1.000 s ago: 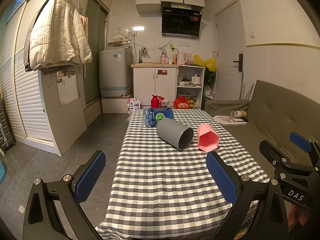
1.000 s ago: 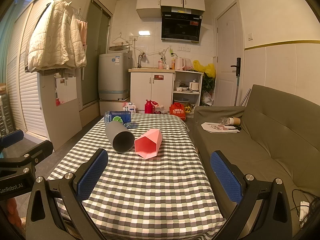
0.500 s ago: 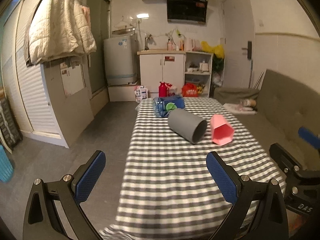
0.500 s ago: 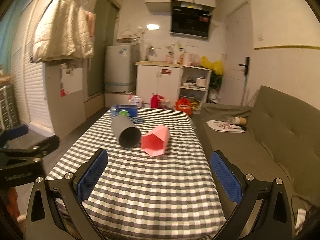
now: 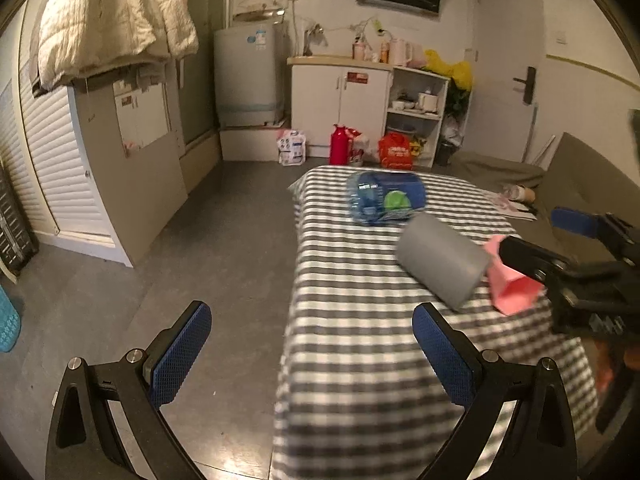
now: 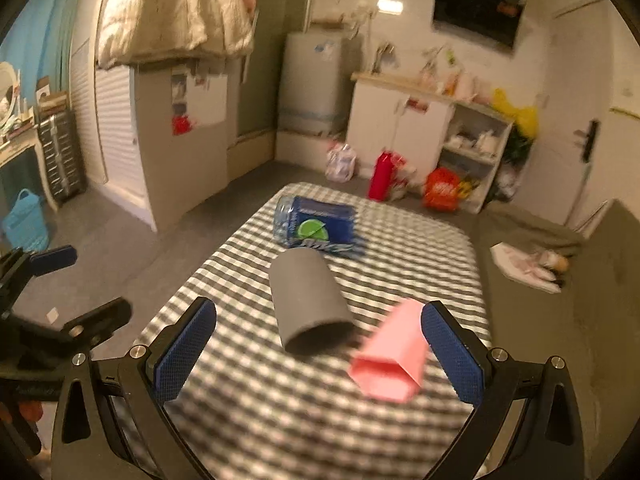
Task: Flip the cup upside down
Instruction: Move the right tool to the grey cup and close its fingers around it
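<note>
Right gripper (image 6: 318,354): jaws wide, nothing held, low over checked tablecloth (image 6: 280,420).
Left gripper (image 5: 312,354): wide, empty, at table's left edge.
Pink faceted plastic cup (image 6: 390,360): on its side, just beside right pad.
Grey cylindrical cup (image 6: 308,300): on its side, adjacent.
Blue bottle (image 6: 318,226): behind.
Risk: a one-sided nudge probably rolls either cup.

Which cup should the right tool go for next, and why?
Probably the pink cup: ease the open right tool a little rightward and forward so its pads straddle it. The cup lies on its side beside the right pad, nearer than the grey cup.
</note>
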A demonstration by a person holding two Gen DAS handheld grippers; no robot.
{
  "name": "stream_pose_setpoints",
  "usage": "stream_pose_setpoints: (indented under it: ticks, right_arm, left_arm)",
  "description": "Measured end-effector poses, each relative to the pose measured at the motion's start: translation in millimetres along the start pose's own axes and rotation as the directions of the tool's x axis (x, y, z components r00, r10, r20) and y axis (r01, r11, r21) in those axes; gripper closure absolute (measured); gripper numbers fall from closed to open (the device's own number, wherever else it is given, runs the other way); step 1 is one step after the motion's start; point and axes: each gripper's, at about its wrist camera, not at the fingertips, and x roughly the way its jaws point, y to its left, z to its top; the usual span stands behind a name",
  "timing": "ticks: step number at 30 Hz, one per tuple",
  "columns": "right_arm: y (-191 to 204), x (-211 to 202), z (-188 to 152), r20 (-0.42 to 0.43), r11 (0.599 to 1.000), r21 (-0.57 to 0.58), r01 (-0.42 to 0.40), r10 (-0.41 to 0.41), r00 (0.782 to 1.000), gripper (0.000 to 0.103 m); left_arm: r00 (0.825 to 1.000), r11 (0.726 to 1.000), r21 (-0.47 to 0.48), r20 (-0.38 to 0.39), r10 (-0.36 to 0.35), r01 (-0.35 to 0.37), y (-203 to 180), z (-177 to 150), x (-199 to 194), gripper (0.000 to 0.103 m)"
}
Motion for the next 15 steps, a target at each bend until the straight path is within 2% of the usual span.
stream_pose_setpoints:
  ticks: [3,4,6,15]
  right_arm:
    - [-3,51,7,-0.125,1.0,0.015,-0.005,0.007,0.992,0.005]
    - [-1,60,5,-0.15,1.0,0.01,0.0,0.002,0.989,0.011]
    - [0,81,2,-0.205,1.0,-0.007,-0.005,0.003,0.979,0.014]
    - [12,118,-8,-0.299,0.994,-0.102,0.031,-0.06,0.952,0.016]
  left_arm:
    - [0.999,1.0,-0.023,-0.033,0.012,-0.013,16,3,22,0.0]
    - [0.999,0.999,-0.031,-0.044,0.015,-0.017,21,3,27,0.0]
    - [0.998,0.998,-0.052,-0.061,0.02,-0.023,31,0,37,0.0]
    - [0.994,0.998,-0.055,-0.104,0.024,-0.03,52,-14,46,0.0]
